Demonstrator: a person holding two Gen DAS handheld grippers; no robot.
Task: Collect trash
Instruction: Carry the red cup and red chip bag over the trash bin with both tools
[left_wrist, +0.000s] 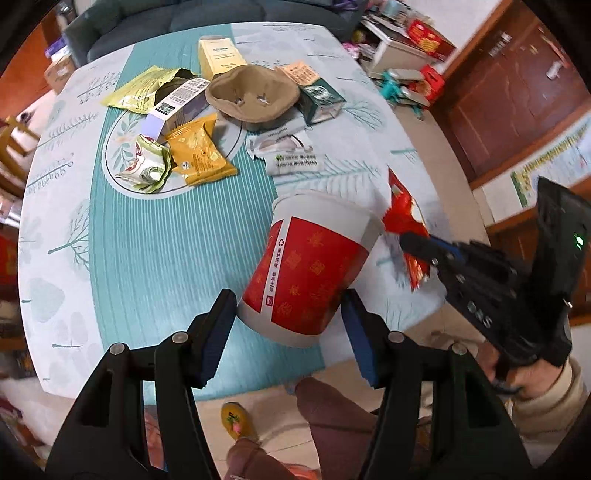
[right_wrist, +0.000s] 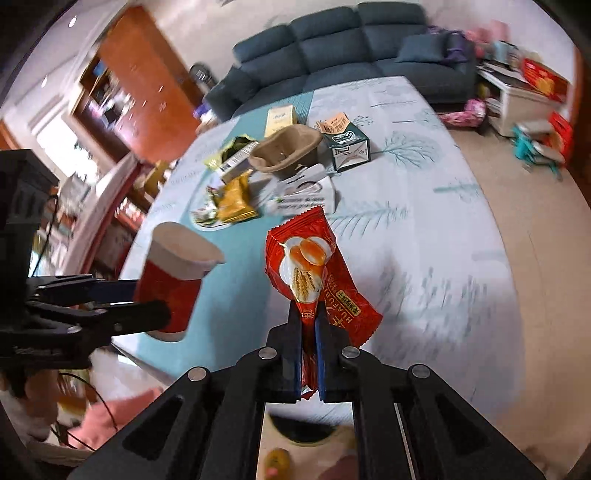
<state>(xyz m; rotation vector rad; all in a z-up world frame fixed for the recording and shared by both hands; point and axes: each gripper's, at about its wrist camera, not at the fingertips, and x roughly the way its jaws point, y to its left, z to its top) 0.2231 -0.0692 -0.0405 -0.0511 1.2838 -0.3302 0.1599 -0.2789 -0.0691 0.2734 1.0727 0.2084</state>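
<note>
Red wrapper (right_wrist: 314, 273) in right claw (right_wrist: 309, 354)

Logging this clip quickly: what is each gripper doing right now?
Left gripper: closed on the red paper cup, held tilted above the table.
Right gripper: closed on the red snack wrapper.

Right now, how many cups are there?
1. The red paper cup is between the left hand-held gripper's fingers, above the table's near edge. Another could hide in the trash pile.

Teal-patterned table (left_wrist: 147, 240) under scattered wrappers (left_wrist: 199, 155).
</note>
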